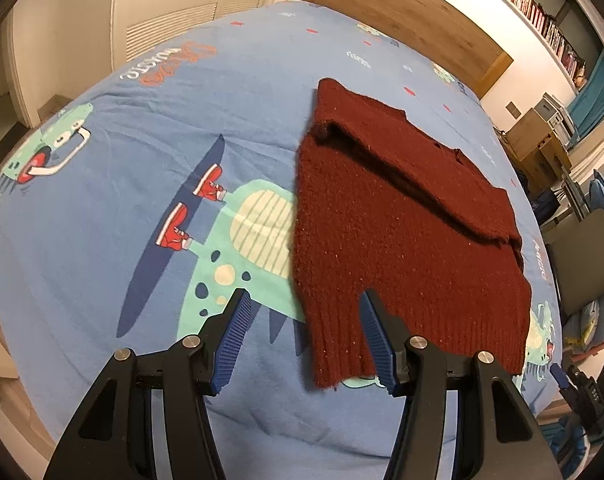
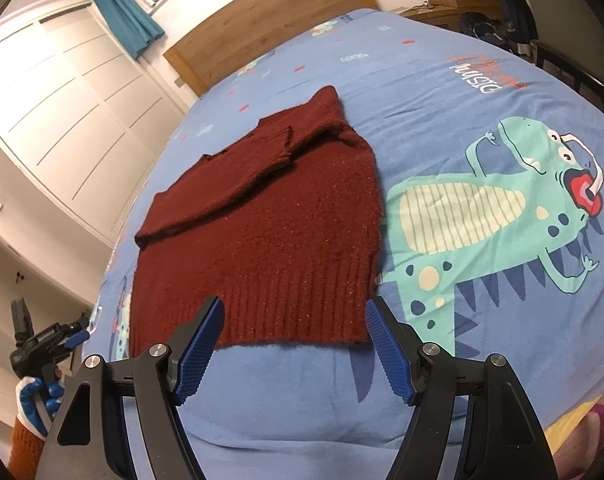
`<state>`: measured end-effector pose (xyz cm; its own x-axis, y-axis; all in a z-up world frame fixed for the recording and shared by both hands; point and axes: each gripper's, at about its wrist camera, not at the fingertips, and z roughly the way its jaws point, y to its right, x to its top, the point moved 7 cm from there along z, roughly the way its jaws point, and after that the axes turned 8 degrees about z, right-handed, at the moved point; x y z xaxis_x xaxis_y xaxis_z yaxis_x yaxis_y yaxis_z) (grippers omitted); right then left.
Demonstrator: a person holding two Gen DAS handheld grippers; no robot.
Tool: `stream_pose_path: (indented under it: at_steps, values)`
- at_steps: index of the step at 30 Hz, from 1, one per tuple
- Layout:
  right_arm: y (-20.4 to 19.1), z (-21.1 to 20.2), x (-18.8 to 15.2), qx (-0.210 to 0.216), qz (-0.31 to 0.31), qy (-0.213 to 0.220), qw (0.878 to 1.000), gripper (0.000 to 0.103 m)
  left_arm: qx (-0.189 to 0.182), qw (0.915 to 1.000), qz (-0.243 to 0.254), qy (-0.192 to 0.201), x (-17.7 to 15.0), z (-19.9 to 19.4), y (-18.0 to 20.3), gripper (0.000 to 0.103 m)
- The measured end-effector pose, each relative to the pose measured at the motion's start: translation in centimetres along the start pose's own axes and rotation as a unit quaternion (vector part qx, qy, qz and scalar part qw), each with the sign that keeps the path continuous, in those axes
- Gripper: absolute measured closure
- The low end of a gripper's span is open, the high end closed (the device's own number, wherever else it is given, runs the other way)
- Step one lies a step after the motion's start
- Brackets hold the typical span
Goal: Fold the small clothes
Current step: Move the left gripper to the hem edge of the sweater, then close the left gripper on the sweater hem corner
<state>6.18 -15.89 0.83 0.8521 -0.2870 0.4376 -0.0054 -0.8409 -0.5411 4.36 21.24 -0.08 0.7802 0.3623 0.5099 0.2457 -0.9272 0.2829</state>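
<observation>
Both grippers spread, empty, above the sweater's hem.
Left gripper [image 1: 303,300] and right gripper [image 2: 294,308] could pinch only one knit layer of the sweater [image 1: 385,216]; the sleeve at 12 o'clock may unfold.

Sweater [image 2: 262,224] flat on bedspread [image 2: 441,92], dinosaur print [image 2: 501,208] just beside, headboard [image 2: 270,12] behind

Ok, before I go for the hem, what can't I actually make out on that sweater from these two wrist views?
- The maroon knit sweater: its underside and any second sleeve, covered by its own folded layers in both views.
- Left wrist view: the left hand-held gripper has one finger in front of the hem, so contact cannot be told.
- Right wrist view: the right hand-held gripper stands in front of the hem; the sweater's neckline is too small and blurred.
</observation>
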Motion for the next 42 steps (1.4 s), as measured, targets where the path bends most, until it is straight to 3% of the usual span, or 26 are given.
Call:
stream_pose_path:
  at_steps: [10, 18, 42]
  values:
    - [0.9, 3.7, 0.3, -0.012, 0.009, -0.029, 0.999, 0.029, -0.018, 0.9994, -0.015, -0.025, -0.6, 3.2, -0.1, 0.052]
    - [1.9, 5.3, 0.5, -0.021, 0.008, -0.049, 0.999, 0.029, -0.012, 0.9982, -0.027, -0.052, -1.8, 5.5, -0.4, 0.052]
    - [3.9, 8.6, 0.7, 0.001, 0.018, -0.091, 0.996, 0.029, -0.017, 0.9951, -0.021, -0.096, -3.8, 6.8, 0.4, 0.052]
